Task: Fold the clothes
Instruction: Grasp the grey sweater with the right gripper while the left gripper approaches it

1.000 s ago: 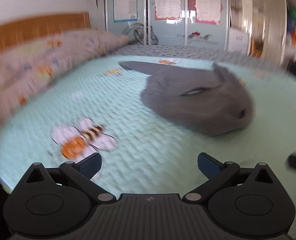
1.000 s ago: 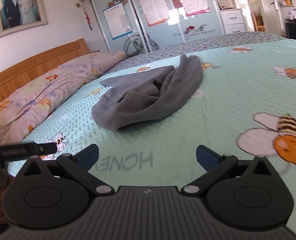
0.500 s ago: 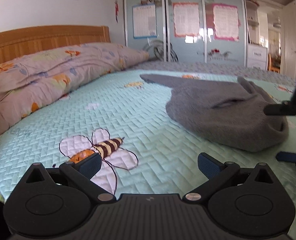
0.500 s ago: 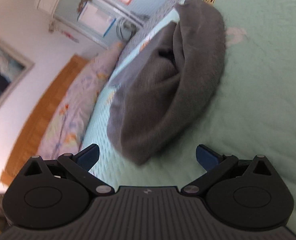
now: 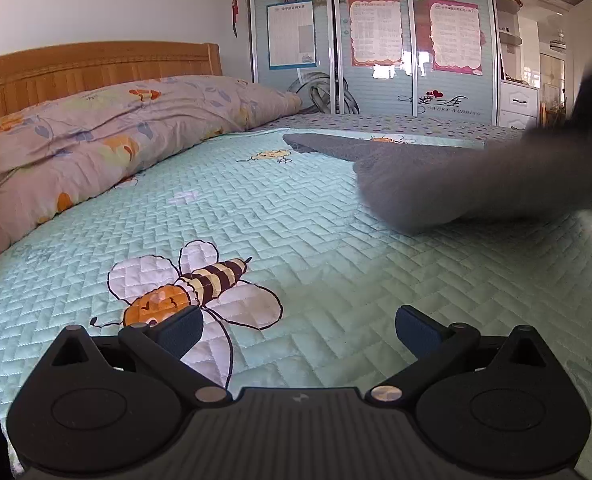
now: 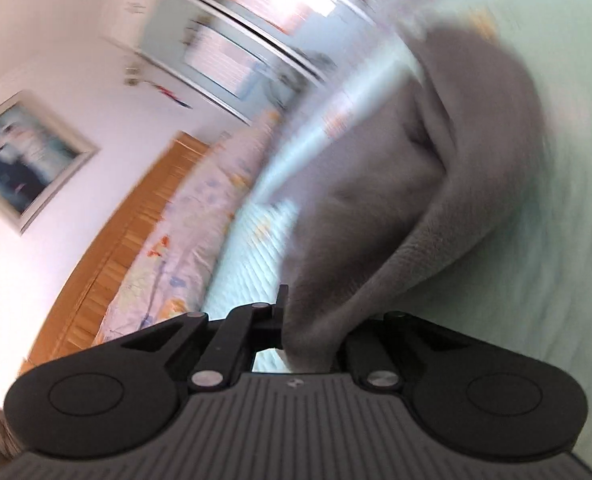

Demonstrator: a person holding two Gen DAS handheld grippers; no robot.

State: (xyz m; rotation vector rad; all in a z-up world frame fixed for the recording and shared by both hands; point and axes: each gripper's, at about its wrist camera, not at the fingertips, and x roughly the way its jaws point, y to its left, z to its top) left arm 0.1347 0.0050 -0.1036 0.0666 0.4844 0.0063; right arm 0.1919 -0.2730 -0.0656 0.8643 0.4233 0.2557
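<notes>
On the bed (image 5: 336, 240) with the bee-print cover, the grey garment (image 5: 476, 188) lies bunched, not folded flat, one edge clamped in the right gripper (image 6: 312, 332), while the left gripper (image 5: 298, 328) hangs with jaws spread and empty, so folding seems mostly left.

Daylit, bright. Left view sharp except blurred grey garment (image 5: 484, 188) ahead-right; right view motion-smeared throughout; fisheye bending, dark corners.
</notes>
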